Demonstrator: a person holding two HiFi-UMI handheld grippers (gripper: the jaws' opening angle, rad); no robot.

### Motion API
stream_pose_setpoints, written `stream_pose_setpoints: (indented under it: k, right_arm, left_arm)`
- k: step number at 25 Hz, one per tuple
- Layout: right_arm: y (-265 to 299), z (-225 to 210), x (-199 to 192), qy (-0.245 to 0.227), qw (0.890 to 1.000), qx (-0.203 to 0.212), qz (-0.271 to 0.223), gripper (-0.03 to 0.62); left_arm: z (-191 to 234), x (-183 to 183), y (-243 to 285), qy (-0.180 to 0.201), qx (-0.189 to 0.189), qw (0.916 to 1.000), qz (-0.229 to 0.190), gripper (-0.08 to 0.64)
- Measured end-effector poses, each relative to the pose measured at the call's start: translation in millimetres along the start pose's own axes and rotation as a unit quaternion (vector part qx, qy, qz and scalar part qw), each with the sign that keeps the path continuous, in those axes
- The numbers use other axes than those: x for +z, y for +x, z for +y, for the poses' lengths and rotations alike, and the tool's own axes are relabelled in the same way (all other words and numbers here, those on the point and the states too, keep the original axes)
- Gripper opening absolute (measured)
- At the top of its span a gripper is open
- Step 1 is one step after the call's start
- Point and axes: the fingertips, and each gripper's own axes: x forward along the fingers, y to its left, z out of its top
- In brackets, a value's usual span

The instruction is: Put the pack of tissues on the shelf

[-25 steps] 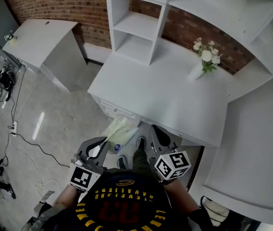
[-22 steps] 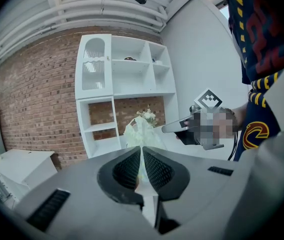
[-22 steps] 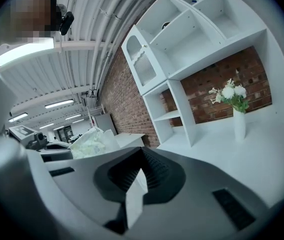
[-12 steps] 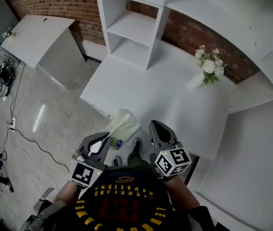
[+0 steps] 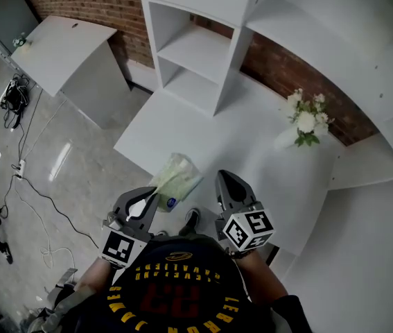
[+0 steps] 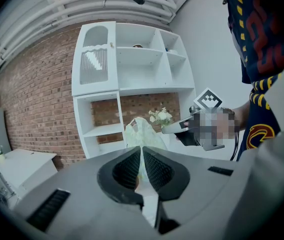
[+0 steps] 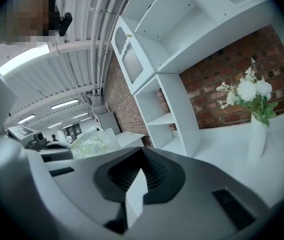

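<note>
**Pack of tissues carried in over the desk, shelf close ahead**

Over the last second the pack went from hanging above the floor, just off the front edge of the white desk, to hanging above the near part of the desk top. It was in the air, touching nothing but the left gripper, whose jaws stayed clamped together on the near edge of the soft wrapper. The rest of the pack stuck out forward beyond the jaw tips.

The right gripper came forward alongside, level with the left. Its jaws were together with nothing between them.

The white shelf unit at the back of the desk had grown larger in the head view, and its open compartments lay straight ahead of the pack, though still well apart from it. The vase of flowers stood off to the right, out of the way.

As I judge it, the carry was well advanced. The reach into a compartment and the release were still to come.
</note>
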Motion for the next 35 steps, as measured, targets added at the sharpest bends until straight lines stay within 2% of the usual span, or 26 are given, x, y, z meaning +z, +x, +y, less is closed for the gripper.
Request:
stream_pose_setpoints:
  k: [6,10,18,26,35]
  right_arm:
    - [12.9,-8.5,16.7,-0.012,1.0,0.028,-0.001,0.008]
    - [17.0,-11.8,18.7,-0.016,0.999,0.045,0.005,0.008]
    - [28.3,-14.1,9.4,-0.006,0.998,0.065,0.02,0.006]
    - [42.8,-24.7,12.9,0.001,0.999,0.048,0.019,0.006]
    - [68.9,-31.8,14.0,0.003,0.999,0.021,0.028,0.007]
  left_arm:
    - [13.1,8.4,10.2,-0.002,0.039,0.9993,0.001,0.006]
    - [18.4,10.9,17.1,0.02,0.055,0.9983,-0.005,0.006]
    - [27.1,8.5,25.0,0.002,0.074,0.9971,0.017,0.006]
    - [46.8,4.7,41.2,0.017,0.063,0.9976,0.024,0.006]
    - [83.4,-7.6,61.0,0.012,0.049,0.9984,0.024,0.006]
